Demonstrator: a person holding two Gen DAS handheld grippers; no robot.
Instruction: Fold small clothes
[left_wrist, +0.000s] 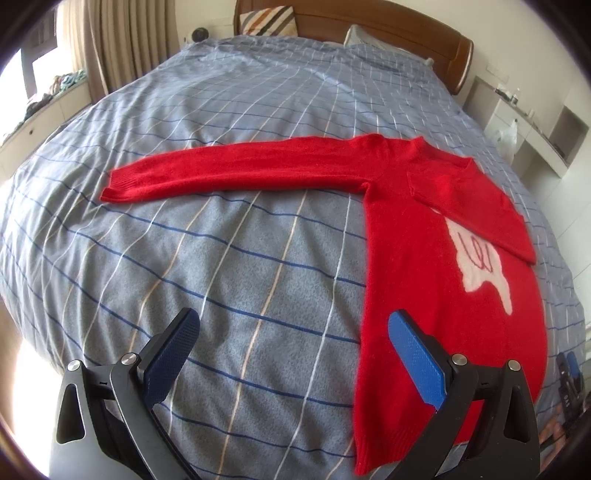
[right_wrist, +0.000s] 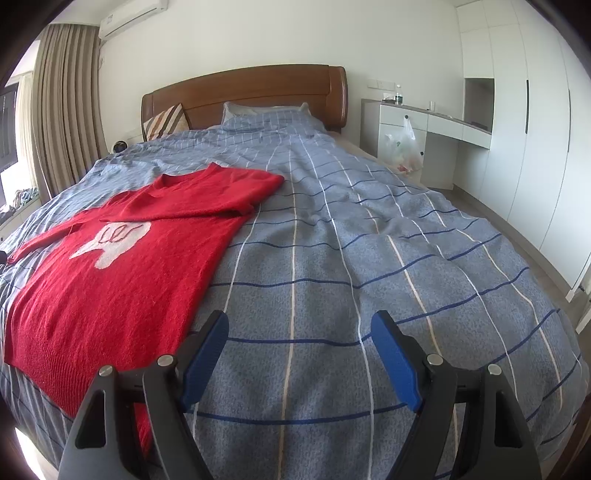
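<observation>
A small red sweater (left_wrist: 417, 266) with a white patch on its front lies flat on the bed. Its left sleeve (left_wrist: 229, 170) stretches straight out to the left. Its right sleeve (left_wrist: 476, 206) is folded across the chest. My left gripper (left_wrist: 293, 332) is open and empty, above the bedspread just left of the sweater's hem. In the right wrist view the sweater (right_wrist: 122, 266) lies at the left. My right gripper (right_wrist: 299, 332) is open and empty, above the bedspread right of the hem.
The bed has a blue checked bedspread (right_wrist: 369, 251), a wooden headboard (right_wrist: 258, 88) and pillows (right_wrist: 266, 114). A white desk (right_wrist: 424, 118) with a plastic bag and wardrobes stand to the right. Curtains (right_wrist: 66, 110) and a window ledge are to the left.
</observation>
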